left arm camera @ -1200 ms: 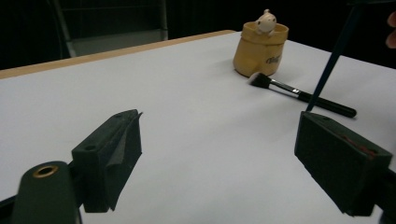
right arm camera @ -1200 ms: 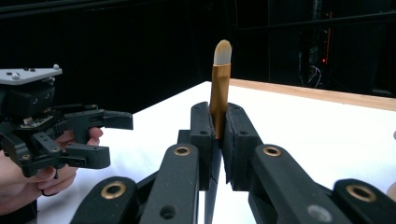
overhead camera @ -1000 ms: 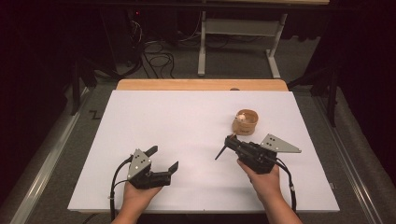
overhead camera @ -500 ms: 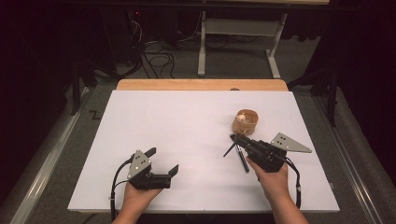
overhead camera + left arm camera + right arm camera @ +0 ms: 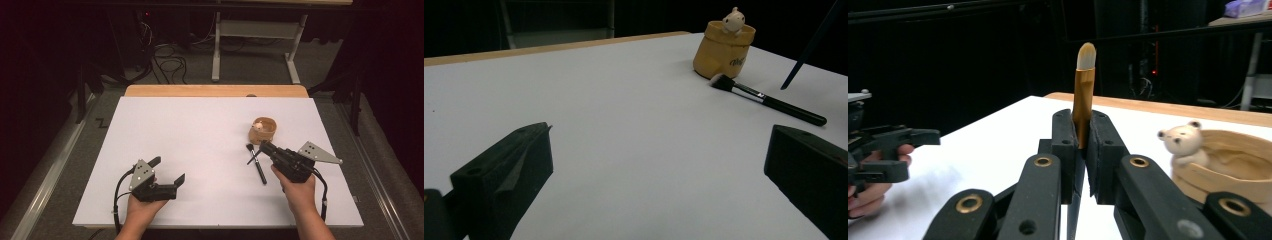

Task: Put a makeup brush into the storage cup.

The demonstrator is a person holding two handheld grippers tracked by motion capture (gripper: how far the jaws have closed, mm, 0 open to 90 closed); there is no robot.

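My left gripper (image 5: pixel 168 170) rests low at the table's near left. Its jaws have just been opening and stand wide with nothing between them (image 5: pixel 659 175). My right gripper (image 5: pixel 265 148) is shut on a slim brush with a gold ferrule and pale bristles (image 5: pixel 1083 95), which stands up between its pads. The brush's dark thin handle (image 5: pixel 252 157) pokes out below toward the table. A black make-up brush (image 5: pixel 259 169) lies on the white table just left of the right gripper, also in the left gripper view (image 5: pixel 769 102). Behind it stands a tan cup with a small bear figure (image 5: pixel 263 129).
The white table sheet (image 5: pixel 200 130) ends at a wooden strip (image 5: pixel 215 91) at the far edge. Beyond it lie cables and a table frame on the dark floor. The bear cup (image 5: pixel 1228 160) sits close to the right of the right gripper's jaws.
The right gripper has shifted to the right with its brush, which uncovered the black brush lying on the table. The left hand stayed where it was and its jaws widened slightly.
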